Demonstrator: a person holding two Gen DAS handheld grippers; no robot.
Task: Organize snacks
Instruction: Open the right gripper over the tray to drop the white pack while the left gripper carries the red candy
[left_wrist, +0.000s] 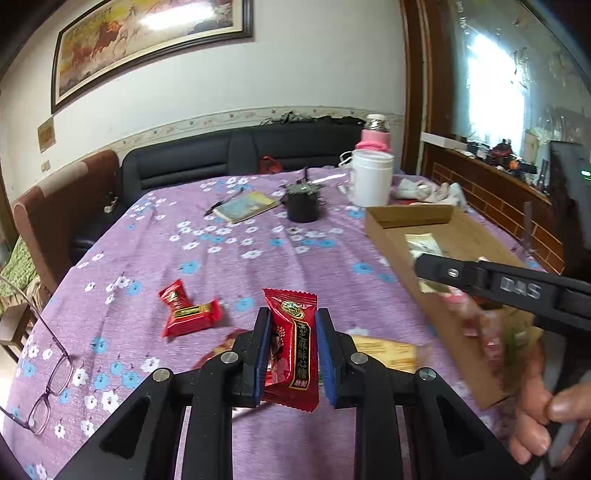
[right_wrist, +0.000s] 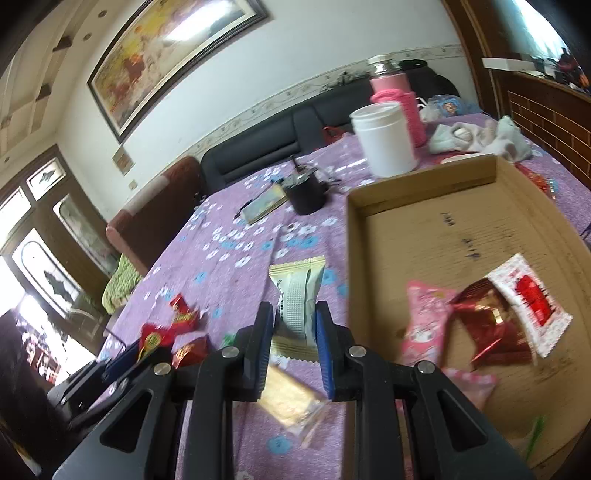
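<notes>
Both grippers loaded, mid-transfer: step in hand looks like carrying picked snacks to the cardboard tray (right_wrist: 424, 192)

Left gripper (left_wrist: 291, 354): jaws nearly shut, blue pads clamped on a red candy packet (left_wrist: 291, 343) held upright, clear of the purple floral tablecloth (left_wrist: 207, 254)

Right gripper (right_wrist: 294, 350): jaws nearly shut on a cream-and-white snack packet (right_wrist: 297, 295), also upright, over the cloth just left of the tray's left wall. Right-wrist view is motion-blurred, so it reads as travelling

Tray sits toward the tabletop's right edge; inside, near its front: pink packet (right_wrist: 424, 325), red foil packet (right_wrist: 484, 317), white-and-red packet (right_wrist: 528, 295)

Still loose on the cloth: twin-wrapped red candy (left_wrist: 188, 310) left of the left gripper, a yellowish clear-wrapped biscuit packet (right_wrist: 291, 402) under the right gripper, a few small red pieces (right_wrist: 183, 314) toward the front-left edge

Next move, my read:
- right: clear the tray's left wall, release over bare cardboard behind the packets already there
- left: needs to wait or come in behind; the right gripper crosses the tray in the left-wrist view, so the two paths could clash
- drop low, packets are light and may skid

Non-task clutter at the far edge: white jar (right_wrist: 384, 140), pink bottle (right_wrist: 399, 99), black cup (left_wrist: 303, 203), plus glasses (left_wrist: 51, 373) at the front-left corner, which I'd leave alone
</notes>
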